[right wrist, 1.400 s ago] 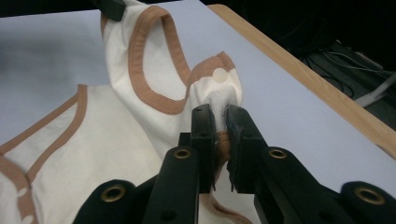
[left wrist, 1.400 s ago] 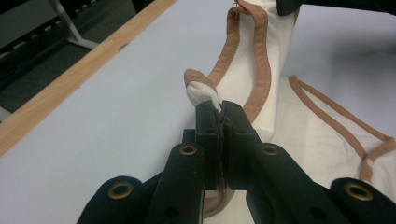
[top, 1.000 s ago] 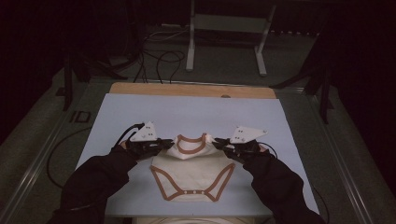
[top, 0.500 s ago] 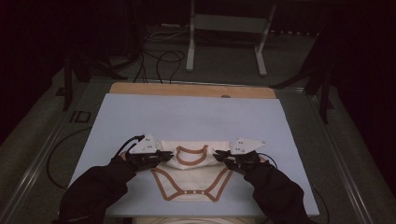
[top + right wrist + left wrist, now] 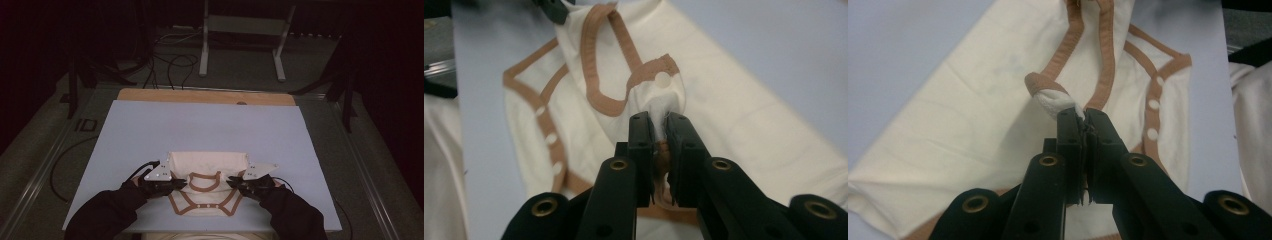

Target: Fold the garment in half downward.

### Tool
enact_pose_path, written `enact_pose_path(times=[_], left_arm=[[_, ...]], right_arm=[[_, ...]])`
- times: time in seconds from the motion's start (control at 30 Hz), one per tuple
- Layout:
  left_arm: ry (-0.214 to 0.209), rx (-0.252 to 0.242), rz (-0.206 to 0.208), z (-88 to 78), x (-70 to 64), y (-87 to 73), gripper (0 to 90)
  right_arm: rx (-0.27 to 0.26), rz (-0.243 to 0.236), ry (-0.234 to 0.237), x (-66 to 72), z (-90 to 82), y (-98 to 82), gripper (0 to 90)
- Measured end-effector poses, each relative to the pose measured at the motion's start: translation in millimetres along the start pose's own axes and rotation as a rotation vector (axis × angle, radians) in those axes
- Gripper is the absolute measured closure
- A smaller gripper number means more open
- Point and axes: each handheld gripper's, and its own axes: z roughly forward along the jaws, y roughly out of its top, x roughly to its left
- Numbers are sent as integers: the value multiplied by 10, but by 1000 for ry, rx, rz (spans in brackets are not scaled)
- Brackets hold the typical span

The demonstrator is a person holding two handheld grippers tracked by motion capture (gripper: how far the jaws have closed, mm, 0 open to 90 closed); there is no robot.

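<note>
A cream baby bodysuit [image 5: 207, 172] with tan trim lies folded on the near middle of the pale blue bench [image 5: 150, 130], its neckline turned toward the person. The left gripper [image 5: 176, 184] pinches the bodysuit's left shoulder; in the left gripper view its fingers [image 5: 1068, 132] are drawn almost together on a small bunch of white cloth beside the tan binding. The right gripper [image 5: 234, 183] holds the opposite shoulder the same way, fingers [image 5: 641, 135] narrowly closed on fabric beside a snap tab. Dark sleeves [image 5: 107, 212] enter from below.
</note>
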Motion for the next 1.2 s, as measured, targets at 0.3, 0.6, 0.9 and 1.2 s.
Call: enact_pose_path(times=[0.3,0.6,0.9,1.2], left_arm=[[-13,72,-47,91,17,-201,854],[-28,86,-84,103,45,-187,649],[-43,61,-154,37,240,-23,541],[-103,137,-198,259,325,-36,601]], right_arm=[[52,46,40,-3,72,-201,821],[67,67,75,-50,111,-210,706],[33,49,50,-224,21,17,635],[109,97,114,-339,312,-6,663]])
